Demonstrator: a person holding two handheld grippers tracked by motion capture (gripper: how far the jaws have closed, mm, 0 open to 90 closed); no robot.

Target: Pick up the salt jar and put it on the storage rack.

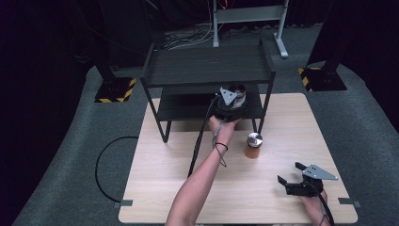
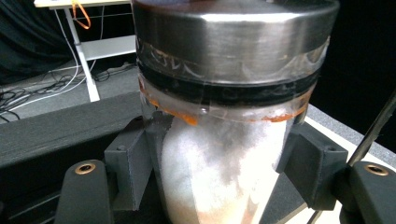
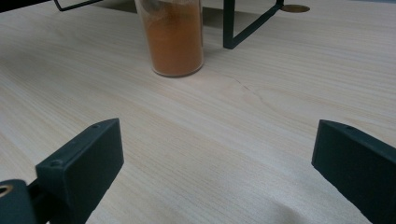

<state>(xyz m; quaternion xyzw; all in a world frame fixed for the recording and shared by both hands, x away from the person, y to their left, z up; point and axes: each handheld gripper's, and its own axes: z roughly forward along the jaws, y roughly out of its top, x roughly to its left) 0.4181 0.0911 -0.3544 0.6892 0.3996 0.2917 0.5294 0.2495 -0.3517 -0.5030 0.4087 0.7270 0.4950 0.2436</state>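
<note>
While the left gripper [image 1: 234,96] clamps an upright steel-lidded glass jar of white powder [image 2: 224,140] at the black two-tier metal shelf [image 1: 207,66], the right gripper [image 1: 292,175], jaws wide and empty, sits nearer the orange-powder jar [image 1: 253,145].

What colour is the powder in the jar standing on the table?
Orange powder in the jar, clearest in the right gripper view.

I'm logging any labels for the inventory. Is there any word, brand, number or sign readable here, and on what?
None: no readable text in any view.
The white-filled jar with a steel lid, clamped in the left gripper: no label.
The orange-filled jar: no label.
The black-and-yellow hazard stripes on the floor bases: no words.
</note>
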